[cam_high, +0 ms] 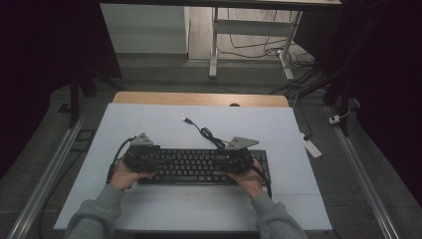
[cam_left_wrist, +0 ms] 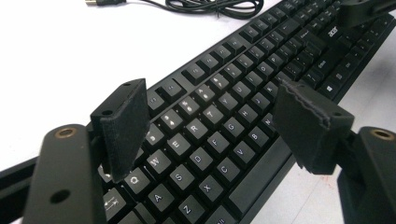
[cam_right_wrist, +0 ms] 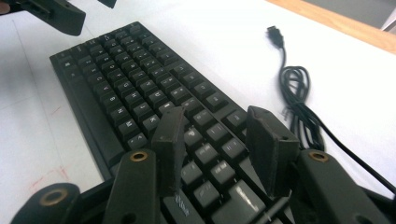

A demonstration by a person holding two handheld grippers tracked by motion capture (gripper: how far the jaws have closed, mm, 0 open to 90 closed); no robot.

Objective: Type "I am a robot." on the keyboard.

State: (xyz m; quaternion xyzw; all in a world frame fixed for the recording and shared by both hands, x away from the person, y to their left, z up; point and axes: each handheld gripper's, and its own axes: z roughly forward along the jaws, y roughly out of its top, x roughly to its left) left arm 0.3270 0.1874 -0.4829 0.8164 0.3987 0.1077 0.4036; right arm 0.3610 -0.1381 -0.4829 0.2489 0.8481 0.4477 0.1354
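A black keyboard [cam_high: 199, 167] lies flat on the white mat [cam_high: 149, 124], near the person's side. Its black cable [cam_high: 206, 133] coils behind it and ends in a USB plug [cam_high: 186, 120]. My left gripper [cam_high: 155, 160] hovers at the keyboard's left end, with its jaws wide apart over the letter keys [cam_left_wrist: 205, 140] and nothing between the pads [cam_left_wrist: 122, 126]. Over the keyboard's right end, my right gripper [cam_high: 235, 160] stands open above the keys [cam_right_wrist: 205, 154]. The cable [cam_right_wrist: 296, 88] runs just to the right of it. Neither gripper holds anything.
The mat covers a wooden table whose far edge [cam_high: 199, 98] shows bare. Metal rails [cam_high: 45, 174] run along both sides of the table. Beyond it stand a white desk frame [cam_high: 214, 45] and loose floor cables [cam_high: 259, 47]. A small white object [cam_high: 312, 147] lies off the right edge.
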